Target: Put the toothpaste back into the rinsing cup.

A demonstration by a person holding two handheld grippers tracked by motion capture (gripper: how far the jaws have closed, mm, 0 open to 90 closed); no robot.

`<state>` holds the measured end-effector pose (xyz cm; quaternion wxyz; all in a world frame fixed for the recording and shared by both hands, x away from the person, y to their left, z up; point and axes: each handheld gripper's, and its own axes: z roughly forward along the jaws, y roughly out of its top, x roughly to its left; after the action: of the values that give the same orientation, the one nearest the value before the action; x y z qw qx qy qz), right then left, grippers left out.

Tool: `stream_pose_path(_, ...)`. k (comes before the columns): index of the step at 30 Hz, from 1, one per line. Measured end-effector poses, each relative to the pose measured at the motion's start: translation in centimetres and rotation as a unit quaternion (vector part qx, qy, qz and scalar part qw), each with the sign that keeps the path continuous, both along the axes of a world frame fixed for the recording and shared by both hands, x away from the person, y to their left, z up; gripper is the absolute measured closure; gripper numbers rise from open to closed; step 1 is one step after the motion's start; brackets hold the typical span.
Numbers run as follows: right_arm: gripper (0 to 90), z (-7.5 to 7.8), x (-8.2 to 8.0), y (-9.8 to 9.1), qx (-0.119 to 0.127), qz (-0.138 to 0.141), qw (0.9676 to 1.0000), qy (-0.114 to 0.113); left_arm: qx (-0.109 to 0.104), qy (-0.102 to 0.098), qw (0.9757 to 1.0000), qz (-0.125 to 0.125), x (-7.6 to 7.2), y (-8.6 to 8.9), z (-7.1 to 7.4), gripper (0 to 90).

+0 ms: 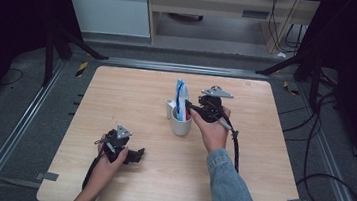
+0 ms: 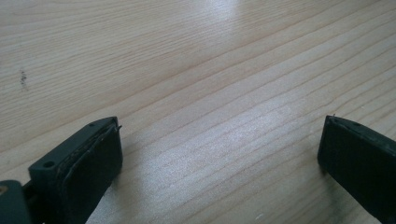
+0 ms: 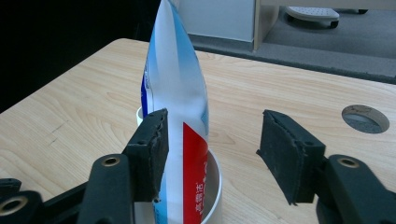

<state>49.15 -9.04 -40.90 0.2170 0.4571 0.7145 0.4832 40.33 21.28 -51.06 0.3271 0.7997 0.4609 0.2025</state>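
A blue, white and red toothpaste tube [image 1: 181, 97] [image 3: 175, 84] stands upright in a white cup [image 1: 181, 124] [image 3: 216, 173] near the middle of the wooden table. My right gripper [image 1: 189, 107] [image 3: 213, 122] is at the tube from the right, jaws apart around it. In the right gripper view one pad [image 3: 156, 140] lies close against the tube's side, while the other pad [image 3: 280, 149] stands well clear of it. My left gripper [image 1: 136, 155] [image 2: 222, 135] rests low over bare wood at the front left, jaws wide with nothing between them.
A small white cylinder [image 1: 170, 105] stands just behind the cup on its left. The table [image 1: 132, 90] has a round hole [image 3: 365, 117] in its top. Dark tripod legs and cables lie on the floor around the table.
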Motion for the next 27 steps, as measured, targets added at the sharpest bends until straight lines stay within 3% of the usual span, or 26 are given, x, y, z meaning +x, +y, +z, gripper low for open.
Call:
stream_pose_path(12, 31.5, 0.5, -0.1, -0.3, -0.007, -0.002, 1.0000, 0.002, 0.000, 0.000, 1.0000, 0.000, 0.0, 0.0, 0.0, 0.0)
stream_pose_path(21, 18.0, 1.2, -0.3, -0.1, -0.062, -0.015, 0.9980, 0.002, 0.000, 0.000, 1.0000, 0.000, 0.0, 0.0, 0.0, 0.0)
stream_pose_path(27, 16.7, 1.7, -0.6, -0.3, -0.070, -0.016, 0.9974, -0.005, -0.001, -0.001, 1.0000, -0.001, 0.0, 0.0, 0.0, 0.0)
